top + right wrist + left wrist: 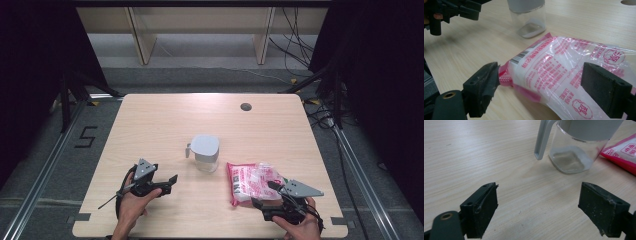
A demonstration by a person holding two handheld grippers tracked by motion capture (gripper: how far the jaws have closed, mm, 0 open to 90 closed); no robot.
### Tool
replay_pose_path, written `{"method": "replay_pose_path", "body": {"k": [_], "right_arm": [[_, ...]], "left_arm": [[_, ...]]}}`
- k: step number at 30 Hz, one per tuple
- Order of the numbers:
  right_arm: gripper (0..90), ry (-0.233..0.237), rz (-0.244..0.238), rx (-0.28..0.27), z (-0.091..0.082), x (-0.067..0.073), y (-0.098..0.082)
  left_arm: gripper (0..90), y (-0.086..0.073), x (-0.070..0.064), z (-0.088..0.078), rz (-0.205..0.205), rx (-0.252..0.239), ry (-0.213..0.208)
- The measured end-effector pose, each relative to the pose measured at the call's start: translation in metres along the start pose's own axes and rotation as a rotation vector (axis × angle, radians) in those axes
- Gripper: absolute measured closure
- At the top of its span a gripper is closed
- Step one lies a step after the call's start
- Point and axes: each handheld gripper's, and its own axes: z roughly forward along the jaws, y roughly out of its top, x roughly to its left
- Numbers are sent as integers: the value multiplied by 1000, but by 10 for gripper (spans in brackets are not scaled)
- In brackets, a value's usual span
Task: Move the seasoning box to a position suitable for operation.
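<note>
The right gripper (270, 192) stands with its jaws wide, one on each side of the near end of the bag (252, 183), its pads short of the film in the right gripper view, so nothing is held. The bag (564, 72) lies flat on the table (165, 120) at the near right, its long axis running from the person's edge away toward the far side, its barcode end toward the left jaw in that view. It is a soft clear plastic pouch with pink borders and pink print (creased and shiny on top), filled with something white.

The left gripper (167, 184) also has its jaws wide with nothing between them, over bare wood at the near left and pointing toward the jar (204, 152). The jar (574, 150) stands upright near the table's middle, just beyond the bag: clear, square with rounded corners, a thin white layer on its bottom, a pale grey lid, and a grey handle on the side toward the left gripper. The tabletop is pale wood grain.
</note>
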Motion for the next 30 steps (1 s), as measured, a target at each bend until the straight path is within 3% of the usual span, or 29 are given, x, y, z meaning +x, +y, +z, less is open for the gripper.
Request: {"method": "replay_pose_path", "body": {"k": [2, 6, 12, 16, 19, 21, 28, 29, 30], "right_arm": [[160, 21, 24, -2, 0, 2, 0], [160, 11, -6, -4, 0, 0, 0], [167, 10, 19, 1, 1, 1, 0], [168, 12, 20, -1, 1, 1, 0], [169, 10, 21, -1, 1, 1, 0], [169, 9, 7, -9, 1, 0, 0], [169, 34, 31, 7, 3, 0, -1], [169, 39, 59, 13, 2, 2, -1], [169, 39, 59, 13, 2, 2, -1]], "left_arm": [[147, 0, -1, 1, -4, -3, 8], [147, 0, -1, 2, 4, -2, 10], [172, 1, 0, 4, 22, 6, 15], [212, 5, 1, 9, 21, -13, 16], [223, 9, 3, 15, 24, -19, -18], [237, 10, 4, 18, 26, -27, -19], [325, 17, 2, 37, 43, -25, -33], [351, 18, 2, 40, 68, -22, -26], [364, 18, 2, 40, 68, -22, -26]]}}
